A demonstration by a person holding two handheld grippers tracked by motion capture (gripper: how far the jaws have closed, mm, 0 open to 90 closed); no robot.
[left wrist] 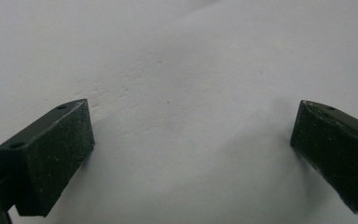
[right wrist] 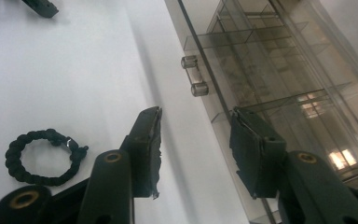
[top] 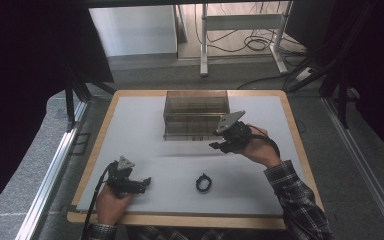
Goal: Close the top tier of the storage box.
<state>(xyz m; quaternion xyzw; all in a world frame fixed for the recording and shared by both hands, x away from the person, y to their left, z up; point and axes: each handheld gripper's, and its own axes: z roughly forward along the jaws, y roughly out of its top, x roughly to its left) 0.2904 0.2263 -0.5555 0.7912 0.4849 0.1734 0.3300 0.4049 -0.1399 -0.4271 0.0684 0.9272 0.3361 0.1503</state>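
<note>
Lower left of the high view, the left gripper (top: pixel 142 182) rests with jaws spread wide over bare mat. At lower centre lies the black braided bracelet (top: pixel 203 183): light, soft, best pinched across its cord. Farther up, the right gripper (top: pixel 219 145), jaws parted and empty, faces the drawer knob (right wrist: pixel 195 75) of the clear, probably brittle organizer (top: pixel 196 114)

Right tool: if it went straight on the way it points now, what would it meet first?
Probably the front wall of the clear box, near its small handle. The right tool is open and holds nothing; the gap left is hard to judge.
</note>
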